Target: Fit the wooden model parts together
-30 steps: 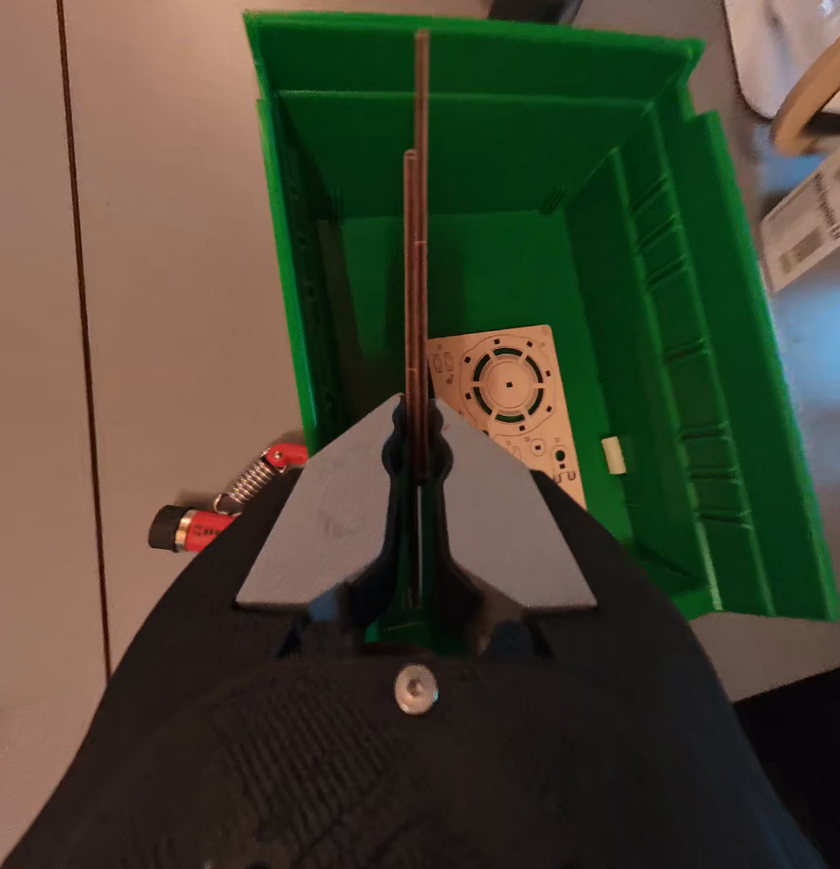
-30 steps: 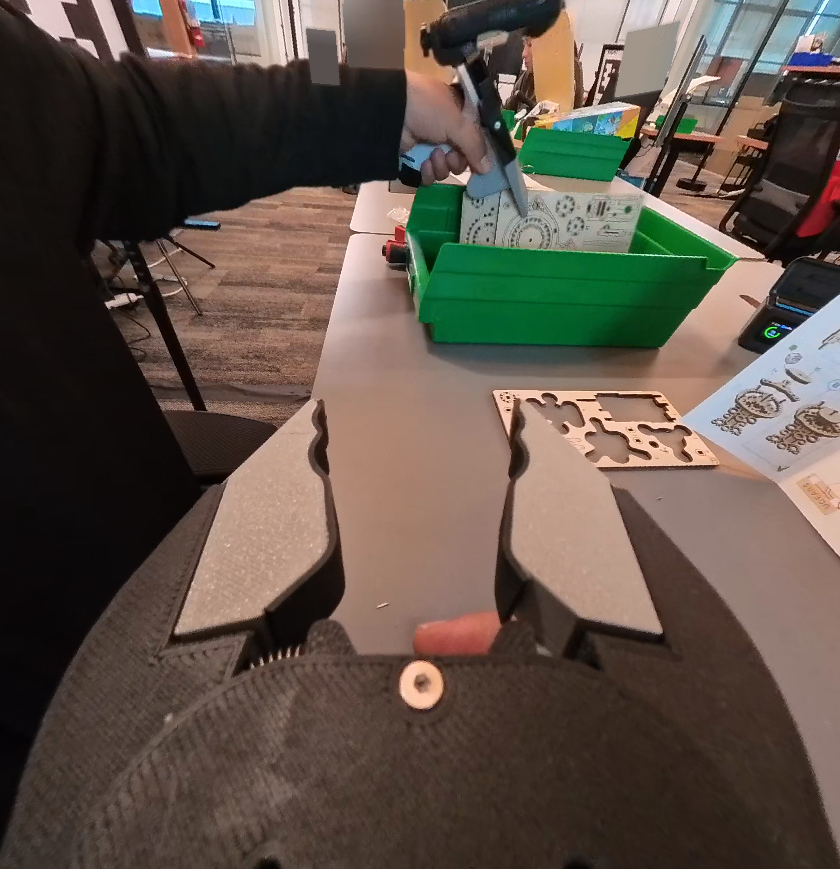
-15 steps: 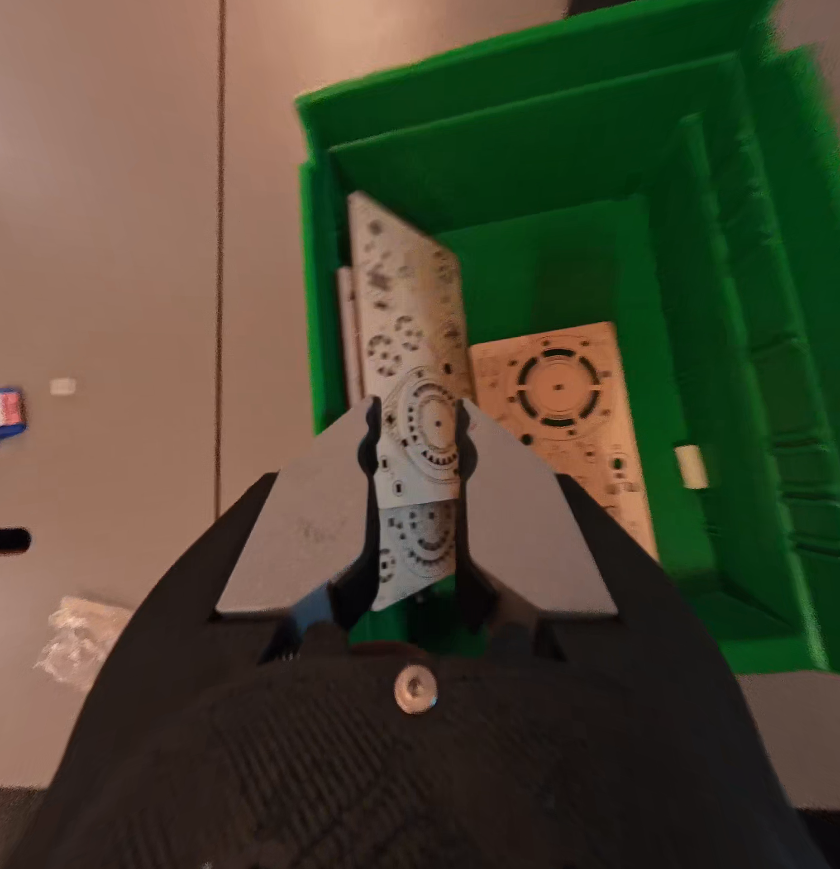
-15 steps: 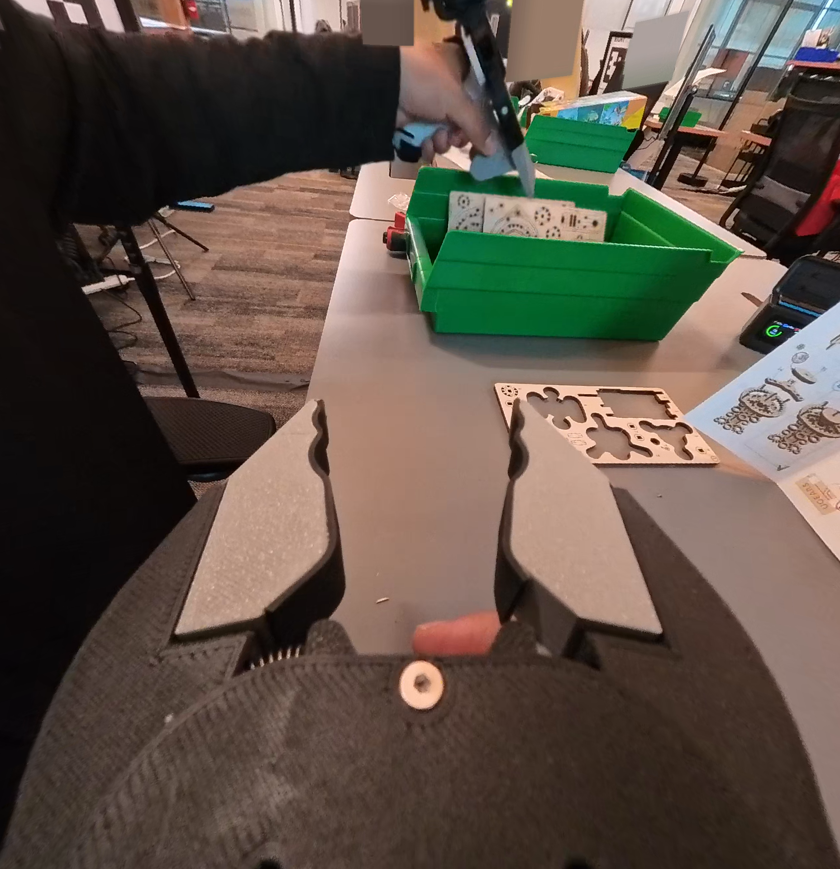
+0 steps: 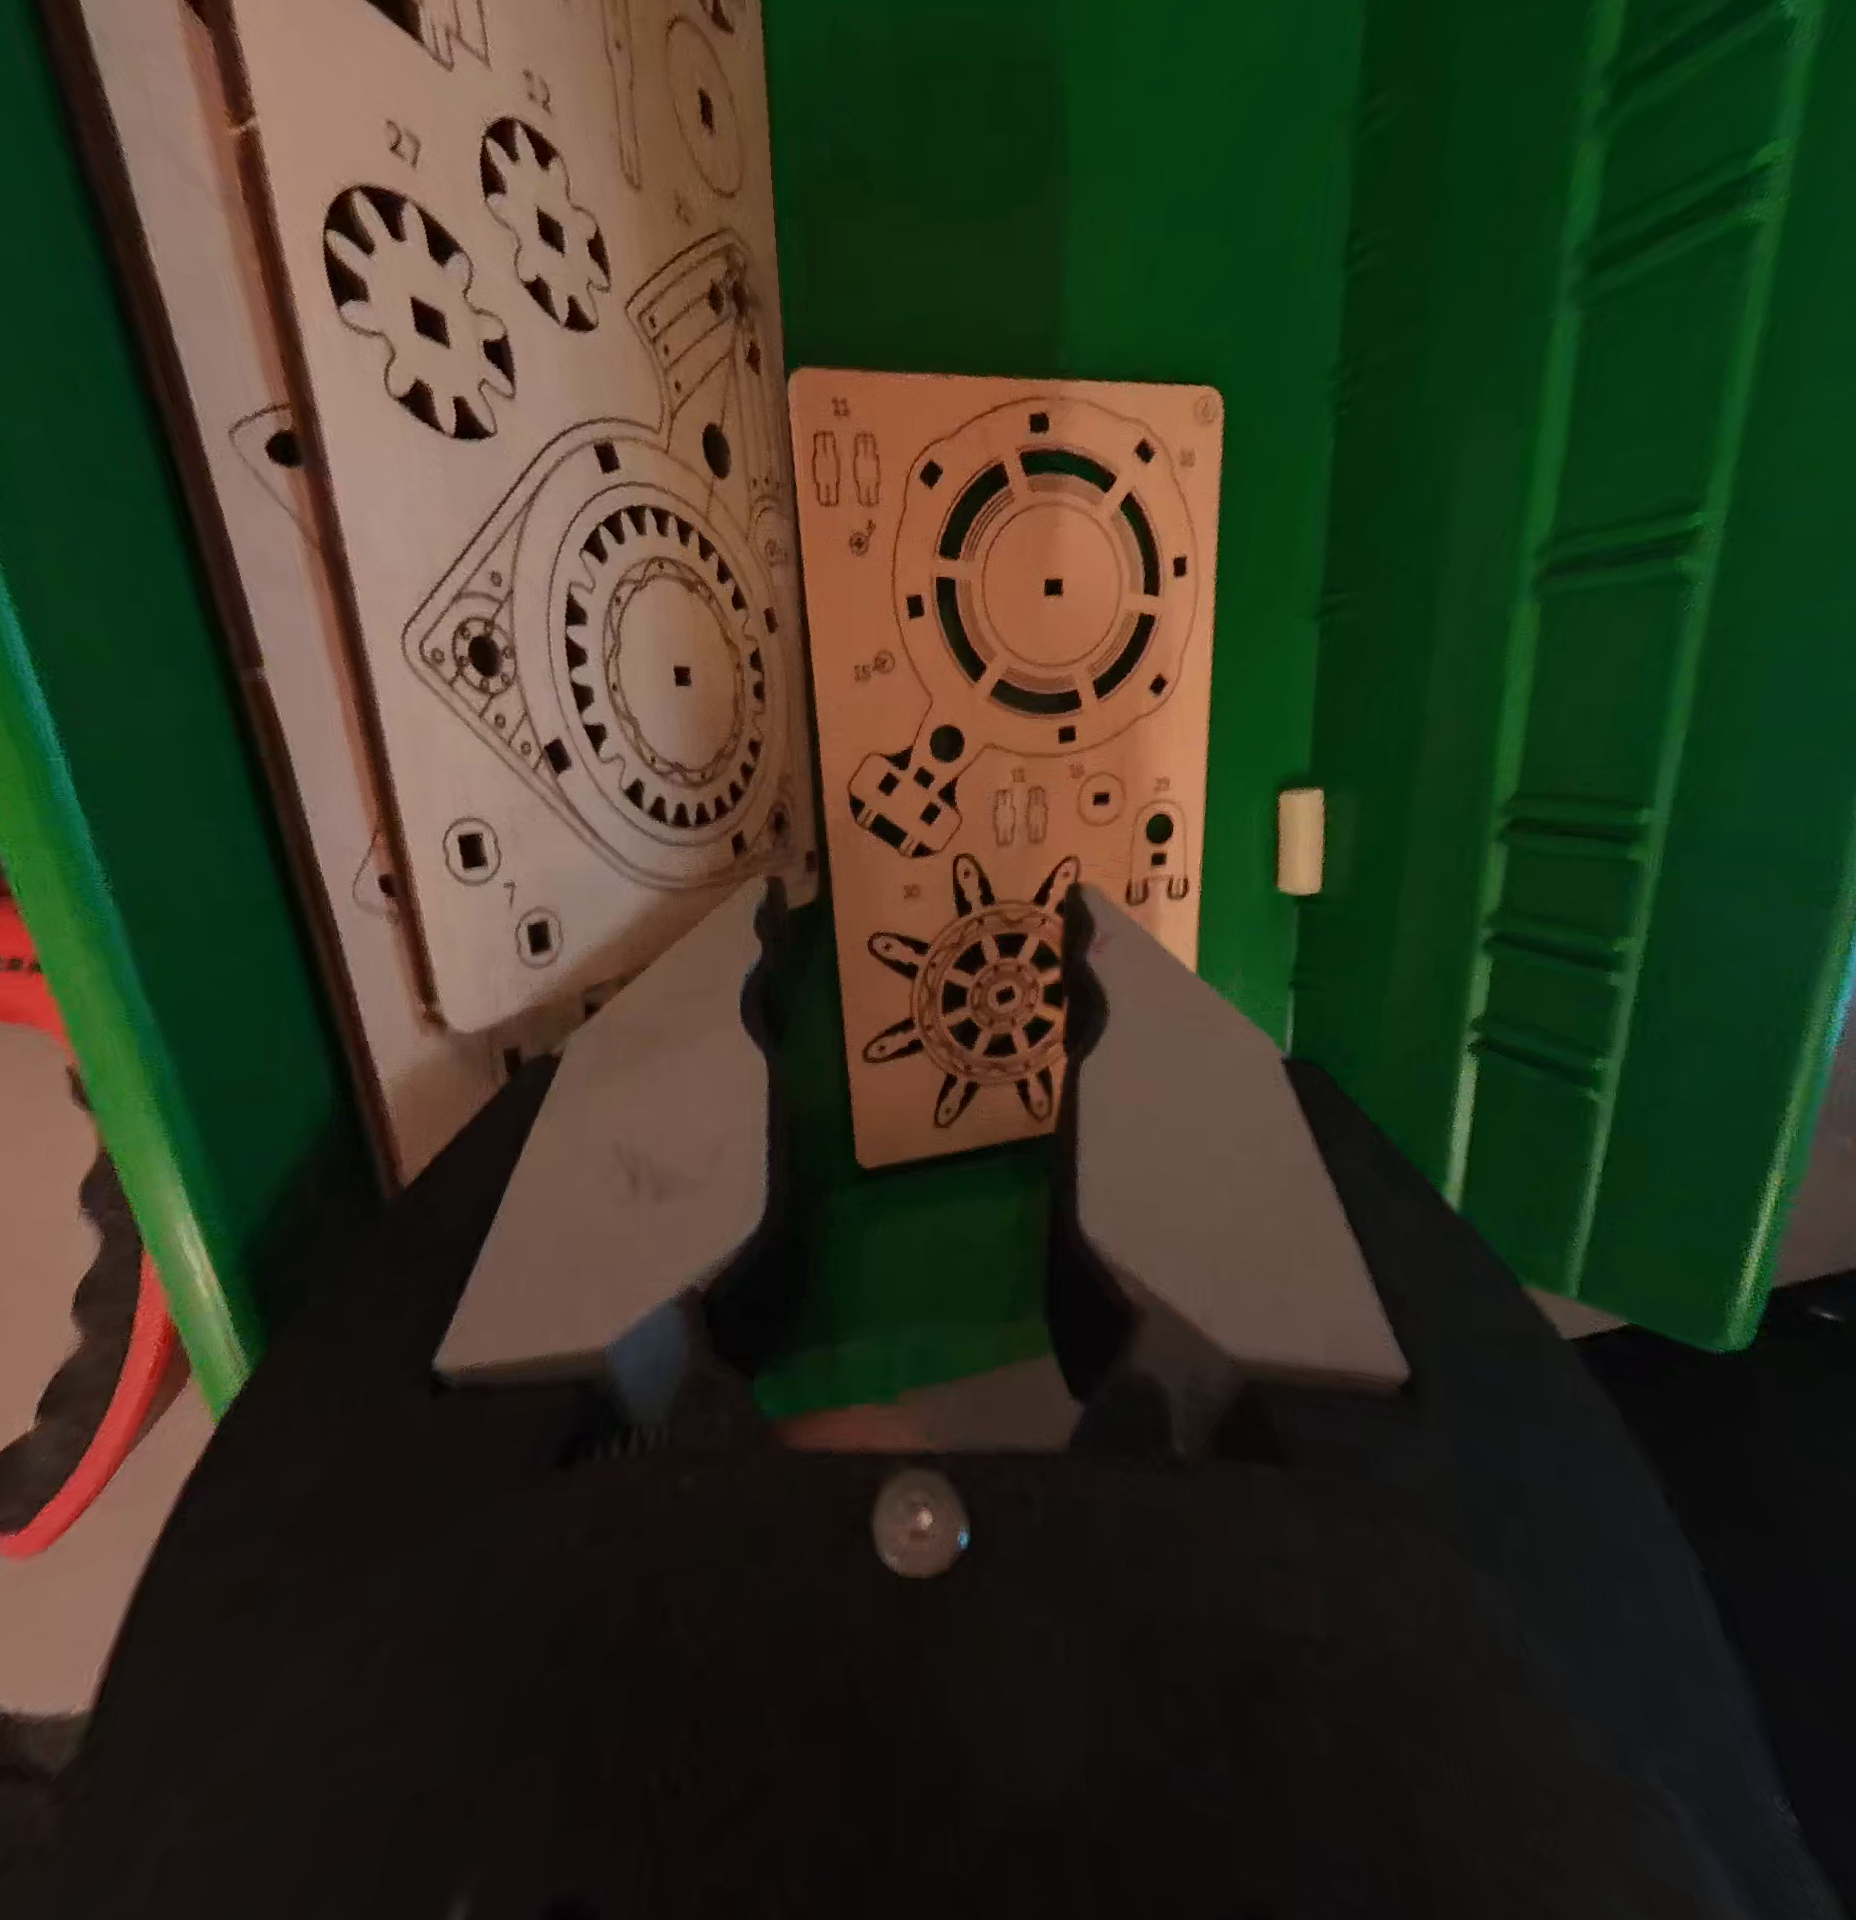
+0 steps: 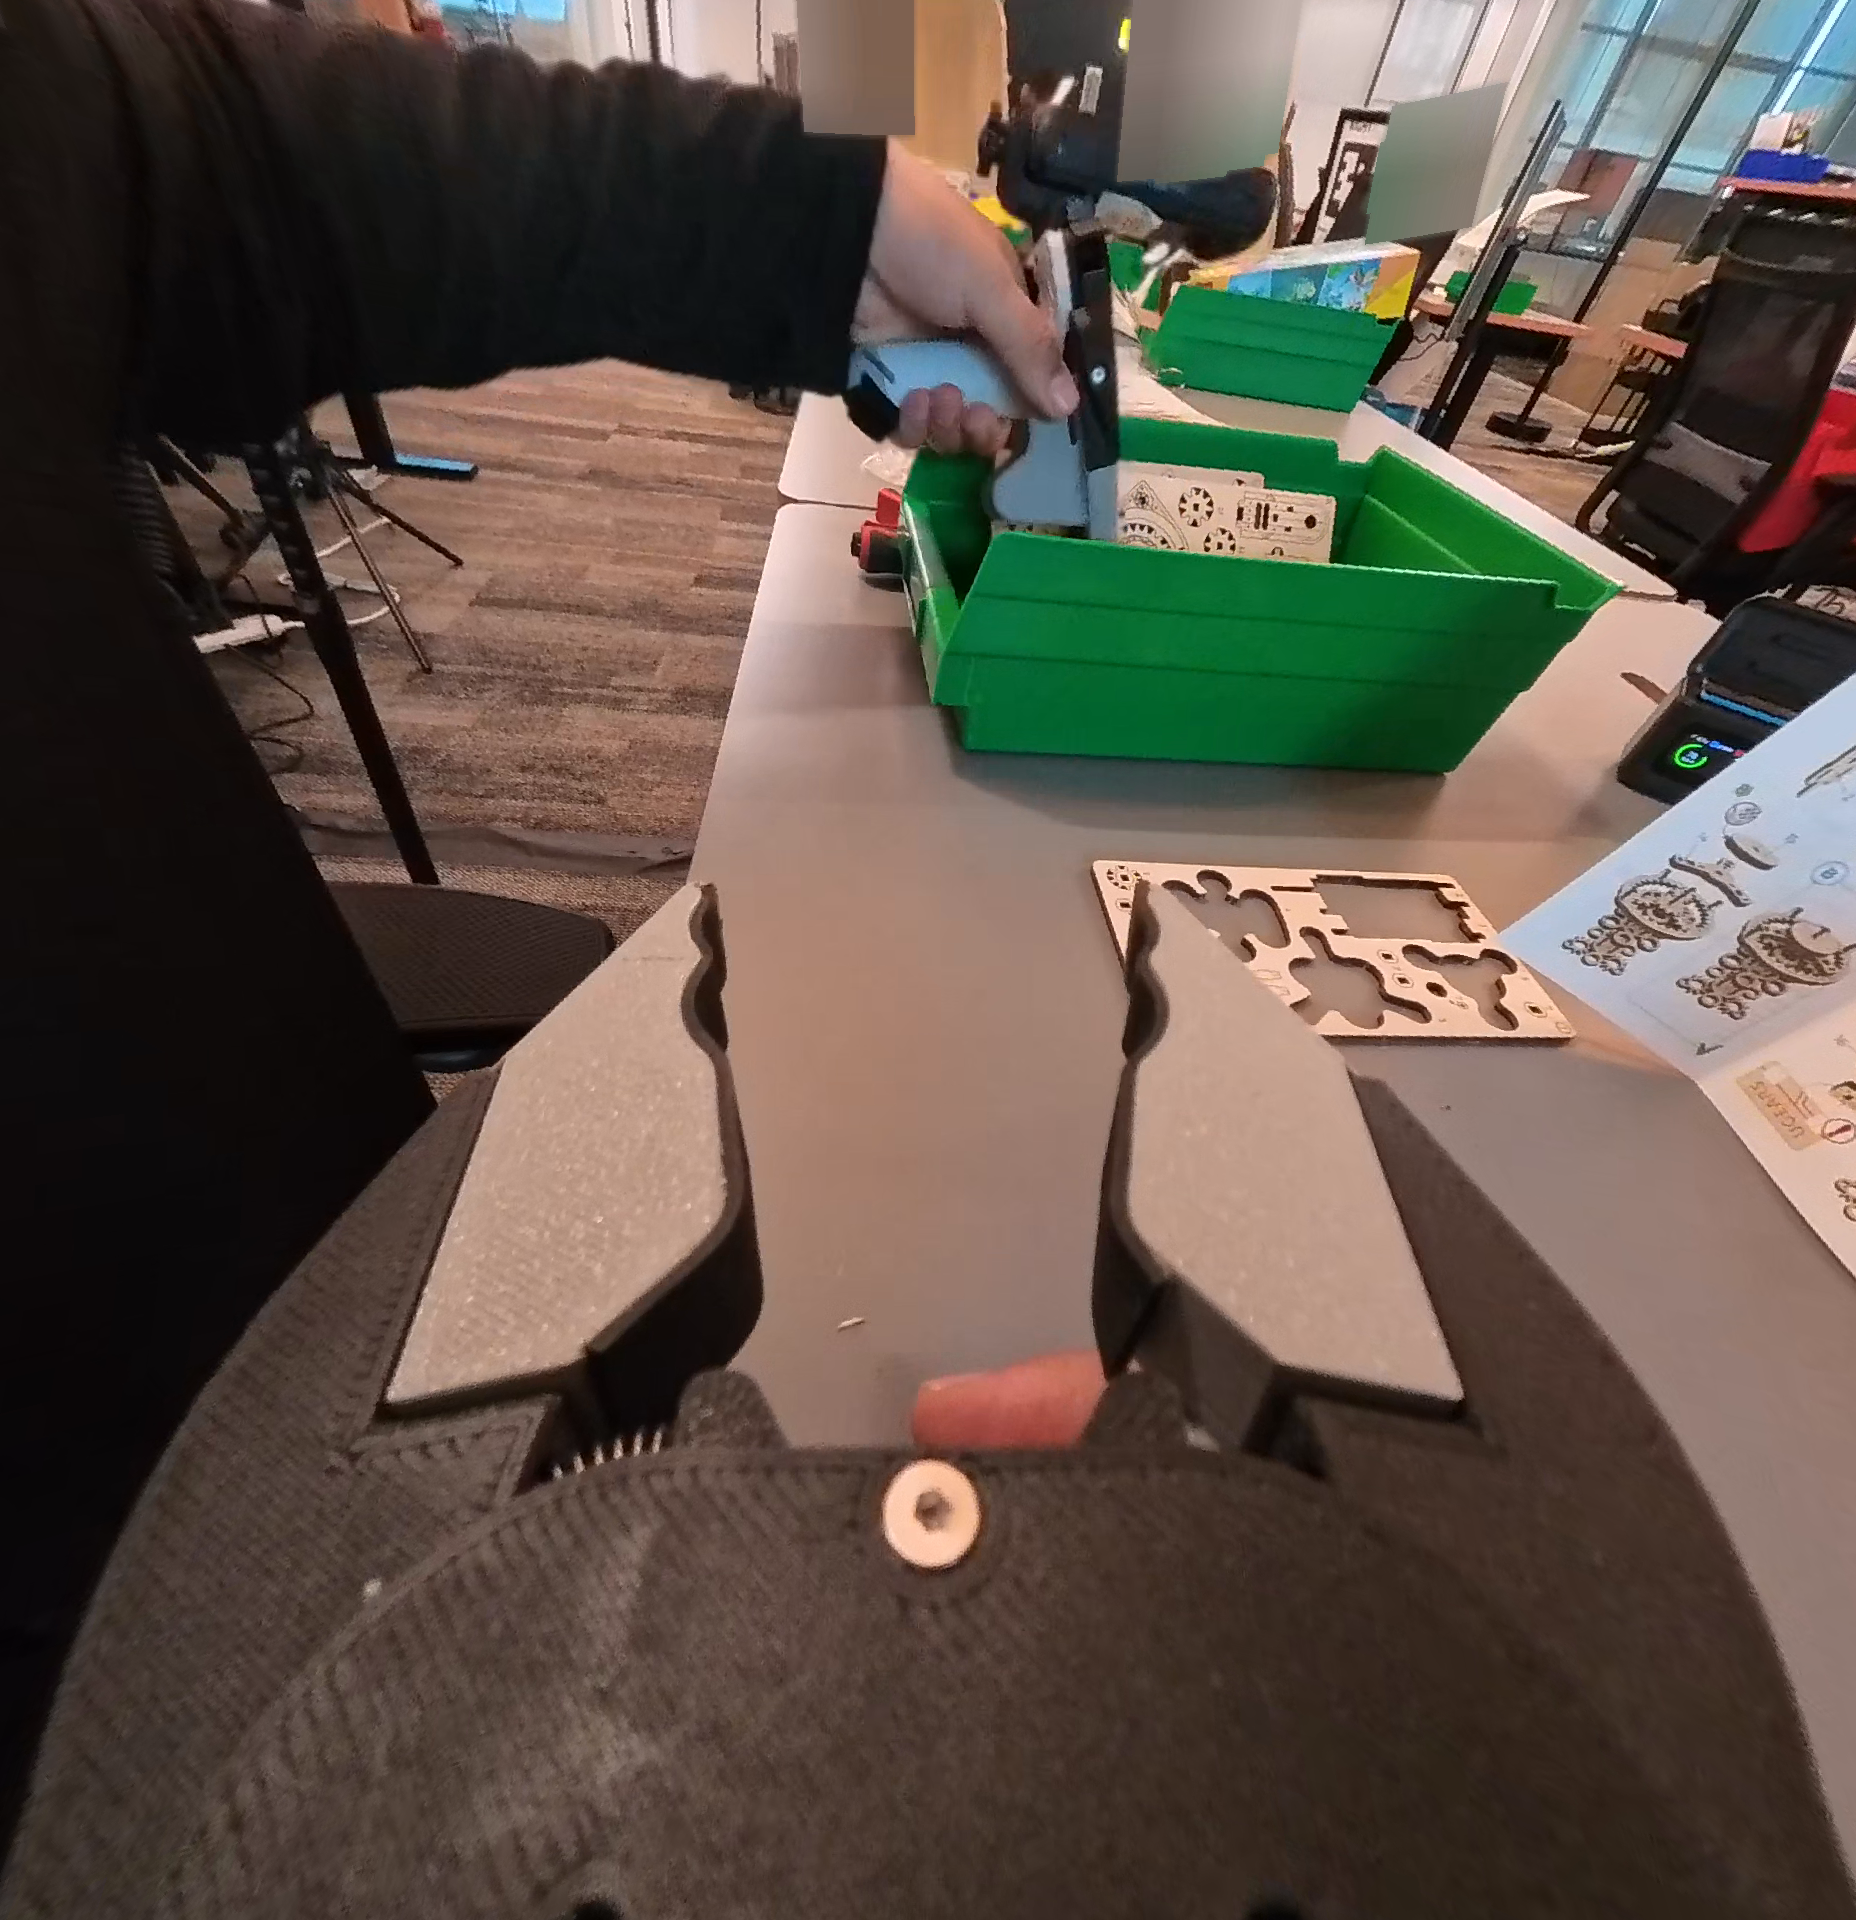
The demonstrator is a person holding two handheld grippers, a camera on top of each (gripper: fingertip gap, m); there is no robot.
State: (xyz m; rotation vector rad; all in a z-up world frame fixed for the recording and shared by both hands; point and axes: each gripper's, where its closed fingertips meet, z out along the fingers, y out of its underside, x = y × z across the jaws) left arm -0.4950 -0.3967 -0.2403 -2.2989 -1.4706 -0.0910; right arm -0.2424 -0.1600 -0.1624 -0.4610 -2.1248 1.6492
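Note:
My left gripper (image 5: 919,909) is open and empty, down inside the green bin (image 5: 1423,623). A small wooden parts sheet (image 5: 1017,727) lies flat on the bin floor just ahead of its fingertips. Larger wooden sheets (image 5: 550,540) lean against the bin's left wall. In the right wrist view the left gripper (image 6: 1059,488) reaches into the bin (image 6: 1215,655), with the leaning sheets (image 6: 1225,514) beside it. My right gripper (image 6: 924,914) is open and empty, low over the grey table. A punched-out wooden sheet (image 6: 1329,956) lies just right of it.
An instruction booklet (image 6: 1755,987) lies at the right of the table. A dark device with a lit screen (image 6: 1734,707) stands behind it. A red and black tool (image 5: 72,1299) lies outside the bin's left wall. A small white piece (image 5: 1300,840) sits on the bin floor. There is about 35 centimetres between the tips of the two grippers.
My left gripper let go of the wooden sheets, which now lean on the bin's left wall, opened wider and dropped lower into the bin. My right gripper has stayed still.

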